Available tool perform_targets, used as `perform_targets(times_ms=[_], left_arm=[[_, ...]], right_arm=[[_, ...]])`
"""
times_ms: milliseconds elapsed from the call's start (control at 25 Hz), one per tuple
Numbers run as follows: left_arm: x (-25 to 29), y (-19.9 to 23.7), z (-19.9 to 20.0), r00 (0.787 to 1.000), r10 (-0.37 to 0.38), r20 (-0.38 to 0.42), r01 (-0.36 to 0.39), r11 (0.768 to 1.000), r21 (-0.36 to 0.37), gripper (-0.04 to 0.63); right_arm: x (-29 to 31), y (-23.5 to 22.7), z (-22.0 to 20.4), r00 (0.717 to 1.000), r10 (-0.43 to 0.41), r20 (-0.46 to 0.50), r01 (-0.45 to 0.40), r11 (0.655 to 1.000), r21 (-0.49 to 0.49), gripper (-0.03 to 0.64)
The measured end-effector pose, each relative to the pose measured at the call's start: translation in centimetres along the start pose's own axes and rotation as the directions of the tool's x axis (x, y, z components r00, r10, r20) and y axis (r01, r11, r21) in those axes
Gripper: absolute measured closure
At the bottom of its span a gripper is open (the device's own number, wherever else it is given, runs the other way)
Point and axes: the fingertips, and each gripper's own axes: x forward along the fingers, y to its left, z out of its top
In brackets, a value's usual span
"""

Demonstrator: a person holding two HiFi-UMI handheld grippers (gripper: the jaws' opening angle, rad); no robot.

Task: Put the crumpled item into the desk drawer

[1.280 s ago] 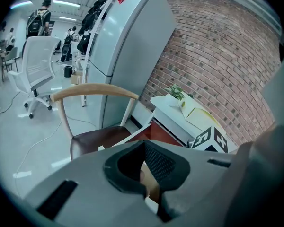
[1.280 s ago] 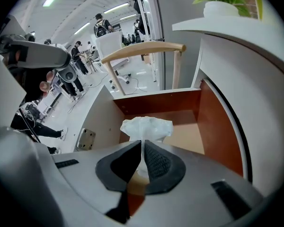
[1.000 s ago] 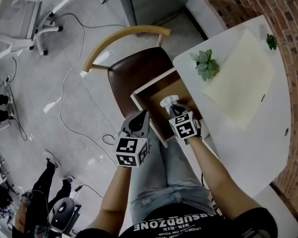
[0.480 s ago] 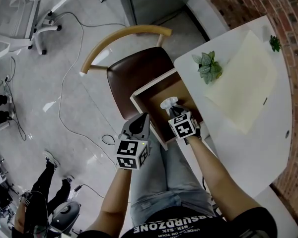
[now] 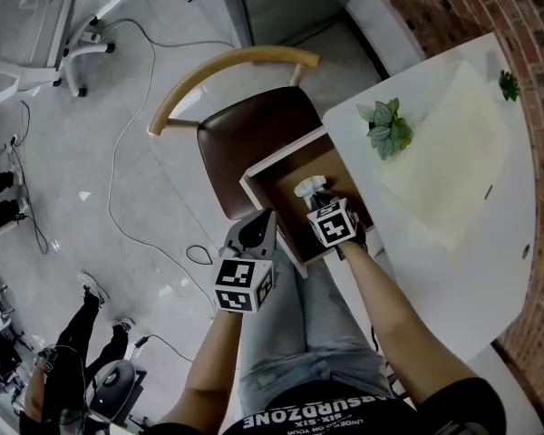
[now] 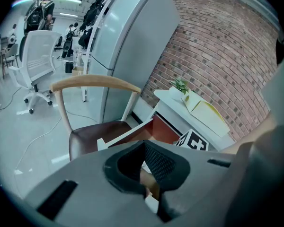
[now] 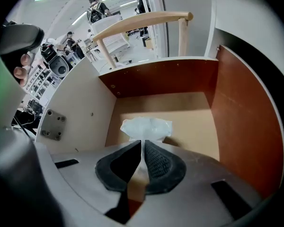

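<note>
Pinching the crumpled item [image 7: 146,126] in our right gripper [image 7: 142,148] above the drawer [image 7: 161,79], we wanna dip lower toward 12 o'clock before releasing; left gripper [image 6: 143,148] sits closed, empty, at 8 o'clock.

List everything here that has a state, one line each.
drawer: open, pulled out above the chair seat
crumpled item: pinched between the jaws, inside the drawer opening, not yet released
right gripper: shut on the crumpled item
left gripper: shut, nothing between its jaws, beside the drawer
</note>
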Motion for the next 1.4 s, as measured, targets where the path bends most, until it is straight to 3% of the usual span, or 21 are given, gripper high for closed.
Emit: perform_targets(times_ms=[840, 1160, 1400], left_arm=[[-0.3, 0.4, -0.2, 1.0, -0.001, -0.006, 0.001, 1.0, -0.001, 0.593], [-0.6, 0.3, 0.0, 1.0, -0.007, -0.002, 0.007, 1.0, 0.003, 0.592], [-1.4, 0.1, 1.1, 1.0, -0.007, 0.02, 0.007, 1.0, 0.012, 0.592]], right_arm=[[2.6, -0.1, -1.5, 0.996, -0.004, -0.093, -0.001, 0.998, -0.058, 0.574], [2.1, 0.6, -0.6, 0.997, 0.015, -0.07, -0.019, 0.999, -0.049, 0.498], [0.8, 0.6, -0.5, 0.998, 0.0, -0.061, -0.004, 0.998, -0.062, 0.489]])
